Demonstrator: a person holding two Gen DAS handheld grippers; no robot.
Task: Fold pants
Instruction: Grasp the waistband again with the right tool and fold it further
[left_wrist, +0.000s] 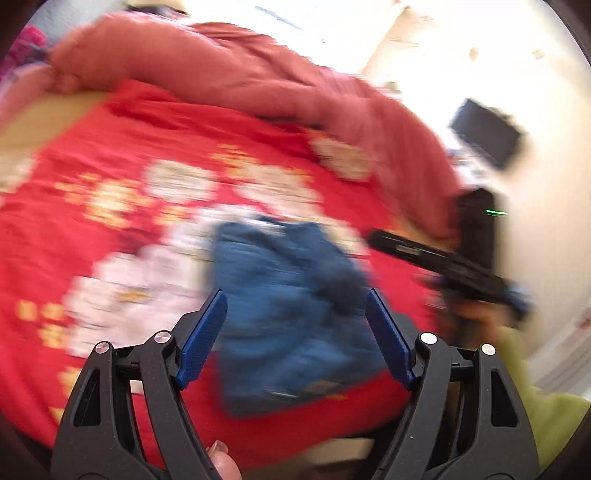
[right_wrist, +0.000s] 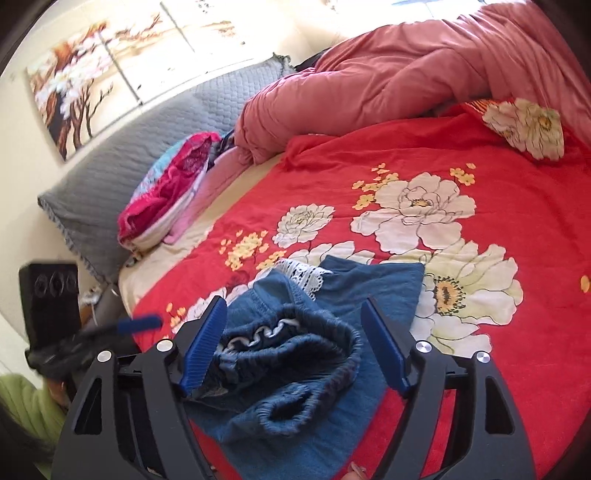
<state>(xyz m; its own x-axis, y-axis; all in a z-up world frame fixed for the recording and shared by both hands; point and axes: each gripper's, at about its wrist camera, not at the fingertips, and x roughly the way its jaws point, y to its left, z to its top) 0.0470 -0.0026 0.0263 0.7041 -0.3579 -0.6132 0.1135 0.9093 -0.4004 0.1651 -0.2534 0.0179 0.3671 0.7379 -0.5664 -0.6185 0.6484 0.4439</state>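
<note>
Two claws, both spread wide and holding nothing. Left claw (left_wrist: 295, 328) above the bed, blue pads apart with the folded blue pants (left_wrist: 291, 314) seen between them but lower down, on the red floral bedspread (left_wrist: 122, 155); whole left view smeared by motion blur, so fine detail unreadable. Right claw (right_wrist: 293, 339) likewise gaping, hovering just over the pants (right_wrist: 306, 350), no pad touching the cloth as far as can be told. Pants lying in a compact bundle near the bed's near edge, elastic waistband (right_wrist: 295, 328) bunched and uppermost, a white lace trim (right_wrist: 306, 275) peeking out at the far side. Beneath and around them, the bedspread (right_wrist: 424, 155) with large white and yellow flowers. Farther back, a rumpled pink duvet (right_wrist: 388, 81) heaped across the bed. To the left in the right wrist view, a stack of pink and magenta clothes (right_wrist: 166, 192) resting by a grey quilted pillow (right_wrist: 122, 158), and a flower painting (right_wrist: 81, 88) on the wall behind. Seen from the left wrist view, the other claw (left_wrist: 443, 262) off to the right of the pants, blurred, with a lime-green sleeve (left_wrist: 535, 398) below it.
</note>
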